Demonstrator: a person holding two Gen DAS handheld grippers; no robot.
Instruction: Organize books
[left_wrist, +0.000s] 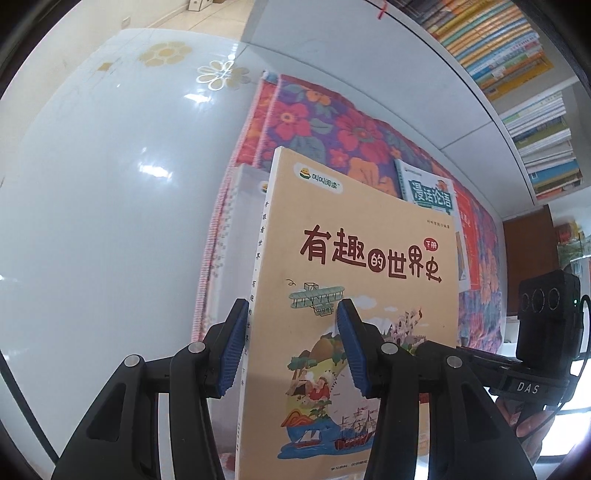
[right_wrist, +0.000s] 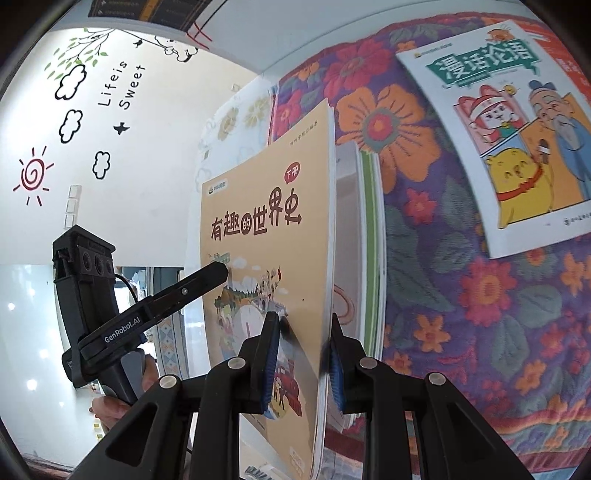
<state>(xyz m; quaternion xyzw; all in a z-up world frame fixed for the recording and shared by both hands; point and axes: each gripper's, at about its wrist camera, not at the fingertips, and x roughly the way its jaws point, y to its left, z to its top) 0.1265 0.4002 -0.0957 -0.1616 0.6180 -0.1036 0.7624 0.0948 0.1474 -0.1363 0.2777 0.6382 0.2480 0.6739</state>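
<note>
An orange picture book (left_wrist: 354, 266) (right_wrist: 266, 229) stands upright over the floral cloth. My left gripper (left_wrist: 291, 350) is shut on it near the spine, its blue pads (left_wrist: 232, 350) on either cover. My right gripper (right_wrist: 303, 362) is shut on its page edge. A few white and green books (right_wrist: 364, 229) (left_wrist: 242, 188) stand close behind it; whether the jaws take them in too I cannot tell. The left gripper's finger (right_wrist: 207, 277) shows touching the cover in the right wrist view. The right gripper's body (left_wrist: 546, 306) shows at the right of the left wrist view.
A white comic-cover book (left_wrist: 428, 192) (right_wrist: 509, 136) lies flat on the floral cloth (left_wrist: 332, 122) (right_wrist: 480, 314), on top of a red book (left_wrist: 469, 236). A glossy white table (left_wrist: 110, 184) spreads to the left. Full bookshelves (left_wrist: 517, 55) stand behind. A wall with decals (right_wrist: 110, 129) is at left.
</note>
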